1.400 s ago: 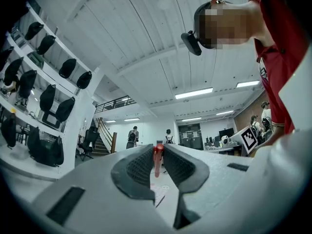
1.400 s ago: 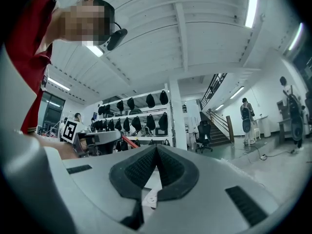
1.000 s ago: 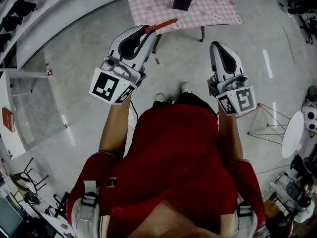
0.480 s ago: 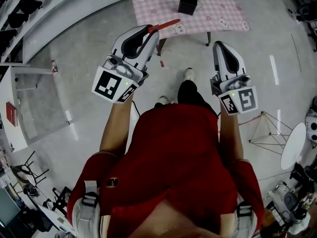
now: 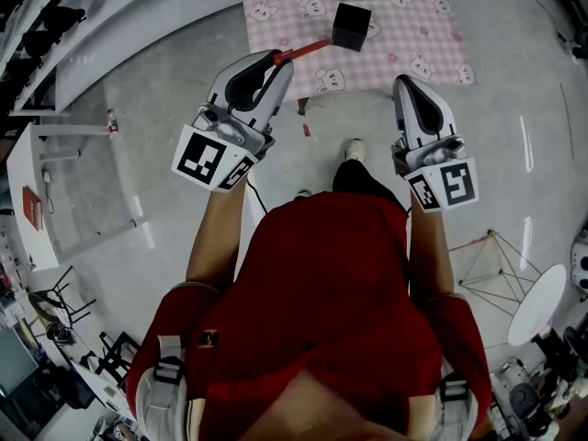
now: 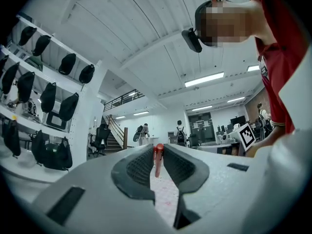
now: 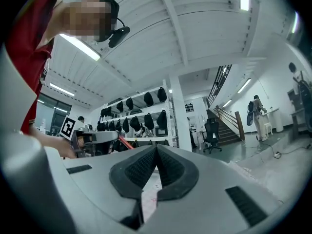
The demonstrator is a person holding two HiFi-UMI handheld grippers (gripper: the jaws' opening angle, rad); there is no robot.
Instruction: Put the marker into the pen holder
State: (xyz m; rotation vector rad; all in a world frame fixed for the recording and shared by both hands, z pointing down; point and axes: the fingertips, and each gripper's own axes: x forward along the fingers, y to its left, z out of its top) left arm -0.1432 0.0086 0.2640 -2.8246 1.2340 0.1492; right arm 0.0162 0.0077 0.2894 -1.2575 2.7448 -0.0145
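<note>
Marker (image 5: pixel 302 48) nearer pen holder (image 5: pixel 351 27), between jaws

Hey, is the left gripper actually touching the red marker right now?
Touching. In the left gripper view, the left gripper has its pads pressed against both sides of the red marker, which stands between them near their tips.

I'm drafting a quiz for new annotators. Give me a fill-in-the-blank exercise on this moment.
1. The left tool is clamped on a slim ____ plastic marker.
2. The right tool is shut and holds ____.
3. The black cube-shaped pen holder stands on a ____ checked tablecloth.

Missing words: red; nothing; pink
</note>
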